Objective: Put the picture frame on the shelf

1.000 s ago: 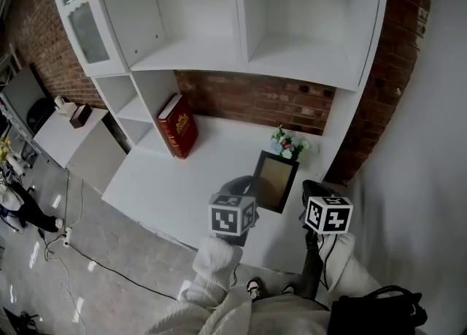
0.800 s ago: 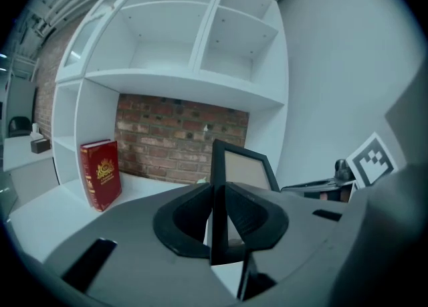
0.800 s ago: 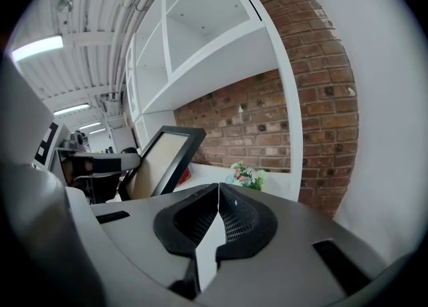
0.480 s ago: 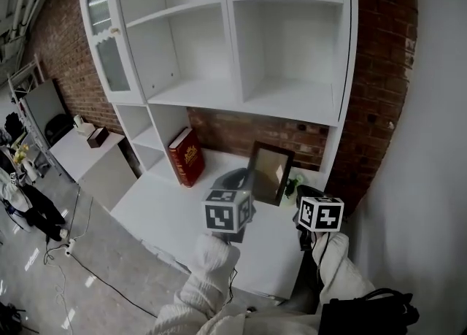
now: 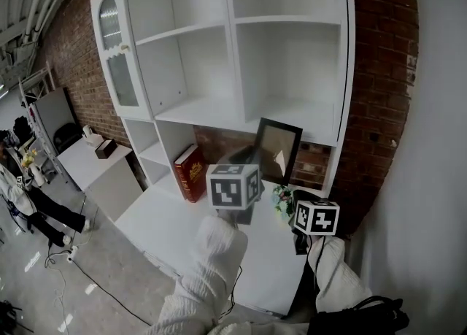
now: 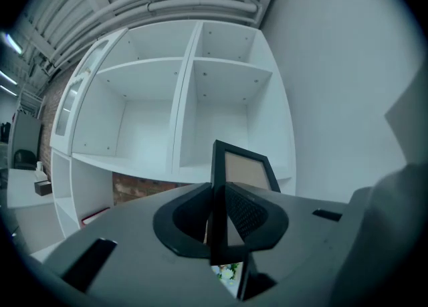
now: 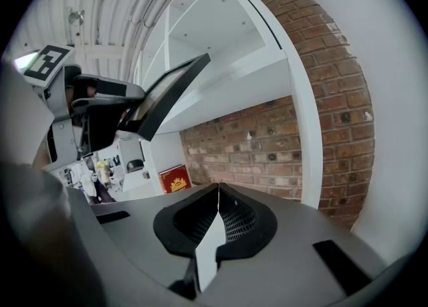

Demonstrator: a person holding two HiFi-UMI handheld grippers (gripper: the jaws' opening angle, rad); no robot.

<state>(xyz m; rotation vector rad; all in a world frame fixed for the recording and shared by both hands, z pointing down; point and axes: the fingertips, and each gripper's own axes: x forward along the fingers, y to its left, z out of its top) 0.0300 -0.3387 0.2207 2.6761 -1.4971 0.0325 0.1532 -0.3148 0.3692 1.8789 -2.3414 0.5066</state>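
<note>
Left gripper (image 6: 219, 213) is clamping the picture frame (image 6: 245, 170) by its left edge, jaws pressing on the black border. The frame is hanging in the air, roughly upright with its glass facing the person. In the head view it is sitting in front of the lower right compartment of the white shelf unit (image 5: 198, 112), bottom edge about level with that compartment's board. In the right gripper view the frame is tilting and showing out in front of the board's edge, not resting on it.

Right gripper (image 7: 218, 196) is holding nothing, jaws together at the tips, staying low on the right, pointing toward the brick wall (image 7: 294, 145).

Red book (image 5: 191, 173) is leaning in the nook under the shelf. Small flower bunch (image 5: 283, 199) is sitting on the white counter (image 5: 164, 217), below the frame.
</note>
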